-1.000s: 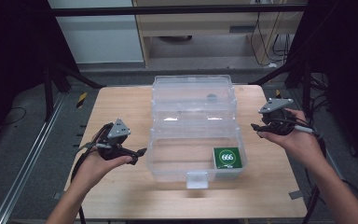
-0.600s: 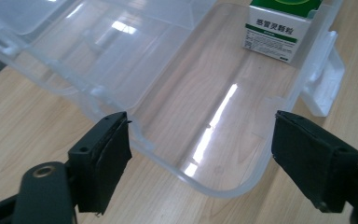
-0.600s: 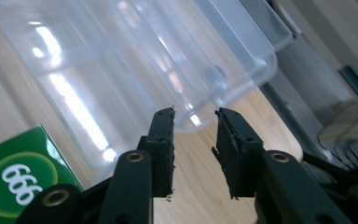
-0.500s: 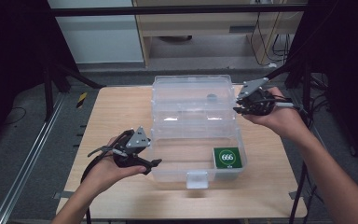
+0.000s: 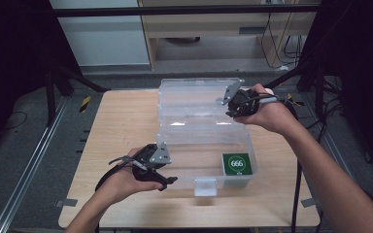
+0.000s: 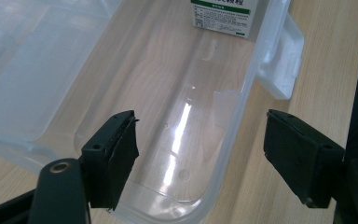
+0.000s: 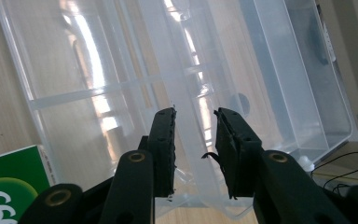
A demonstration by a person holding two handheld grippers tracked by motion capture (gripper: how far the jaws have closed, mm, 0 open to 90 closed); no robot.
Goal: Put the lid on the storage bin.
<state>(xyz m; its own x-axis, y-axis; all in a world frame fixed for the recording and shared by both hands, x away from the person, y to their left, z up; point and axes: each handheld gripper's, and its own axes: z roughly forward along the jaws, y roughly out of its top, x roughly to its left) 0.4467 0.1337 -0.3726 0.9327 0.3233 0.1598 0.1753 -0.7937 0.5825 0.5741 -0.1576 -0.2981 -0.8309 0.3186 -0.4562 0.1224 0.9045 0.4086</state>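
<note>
- Jaws of the left gripper (image 6: pixel 200 154) stand spread wide over the near left corner of a clear plastic storage box (image 5: pixel 175 145); in the left gripper view one jaw hangs above the box's floor and the other outside its front wall, with the wall between them and neither seen touching it.
- Jaws of the right gripper (image 7: pixel 195 144) are drawn close but not together, with a narrow gap between them; in the right gripper view a clear ridge of the open lid (image 7: pixel 121 70) runs between and under them, and contact cannot be told.
- From the high view, the left gripper (image 5: pixel 167 180) sits in the person's left hand (image 5: pixel 126 182) at the box's near left corner, just beside the white front latch (image 5: pixel 205 186).
- From the same view, the right gripper, held in the right hand (image 5: pixel 267 114), is at the far right edge of the folded-back lid.
- The box lies open in the middle of the wooden surface (image 5: pixel 121 126), lid hinged away from the person.
- A green carton marked "666" (image 5: pixel 236 164) rests inside the box at its near right corner, well apart from both sets of jaws.
</note>
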